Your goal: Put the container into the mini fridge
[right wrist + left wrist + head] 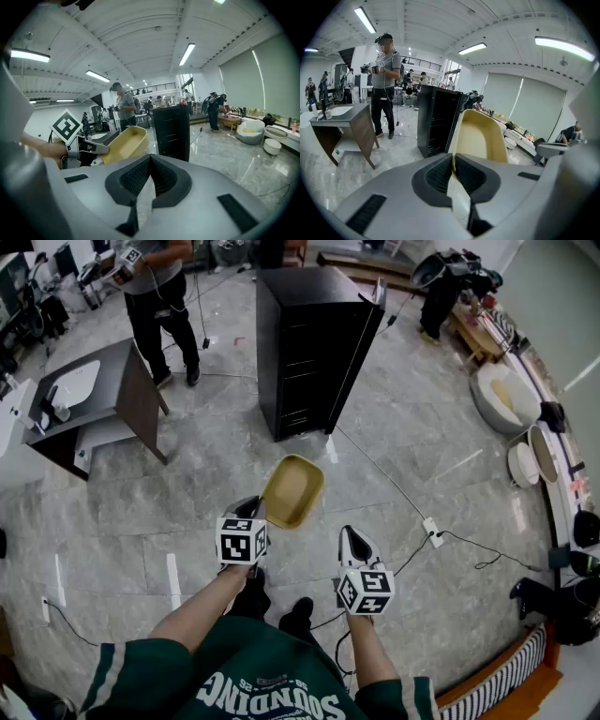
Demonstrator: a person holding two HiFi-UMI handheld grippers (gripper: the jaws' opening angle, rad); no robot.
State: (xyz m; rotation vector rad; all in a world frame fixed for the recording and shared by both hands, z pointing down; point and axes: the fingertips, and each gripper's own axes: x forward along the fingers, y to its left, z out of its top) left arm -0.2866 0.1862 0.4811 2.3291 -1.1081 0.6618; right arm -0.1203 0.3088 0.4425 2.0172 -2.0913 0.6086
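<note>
- Left gripper (pixel 257 509): jaws drawn narrow and clamped on the near rim of the yellow container (pixel 292 490)
- Container: held in the air above the grey tiled floor (pixel 187 493), open side up, short of the black mini fridge (pixel 305 343) and well apart from it
- Right gripper (pixel 352 540): jaws pressed together with nothing between them; it hung just right of the container, apart from it
- Mini fridge: stood upright on the floor, its door (pixel 361 352) swung open at its right side
- Background: a person (pixel 159 296) stood left of the fridge, near a dark desk (pixel 103 399)
</note>
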